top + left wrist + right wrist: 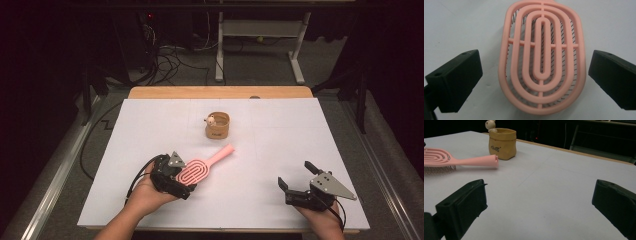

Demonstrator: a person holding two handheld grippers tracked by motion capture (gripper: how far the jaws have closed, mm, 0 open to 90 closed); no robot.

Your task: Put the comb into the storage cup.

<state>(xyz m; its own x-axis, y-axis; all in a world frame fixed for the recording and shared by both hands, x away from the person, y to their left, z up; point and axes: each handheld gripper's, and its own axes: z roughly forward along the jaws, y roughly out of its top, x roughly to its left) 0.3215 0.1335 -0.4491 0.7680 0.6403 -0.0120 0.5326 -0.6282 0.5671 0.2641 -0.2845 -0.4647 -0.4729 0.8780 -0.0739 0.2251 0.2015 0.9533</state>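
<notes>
Here the left gripper [186,181] straddles the head of a pink vented hairbrush [542,55], jaws spread on either side without touching it. The right gripper [296,176] sits well apart, jaws wide over bare white table [280,145]. Farther back stands a small tan pouch-shaped cup [217,125].

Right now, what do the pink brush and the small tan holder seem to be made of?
Pink hairbrush: probably moulded plastic, matt and smooth, with an open looped frame and thin dark bristles beneath. Tan holder: looks like soft paper or fabric, creased matt walls with a rolled rim; which one is unclear.
</notes>
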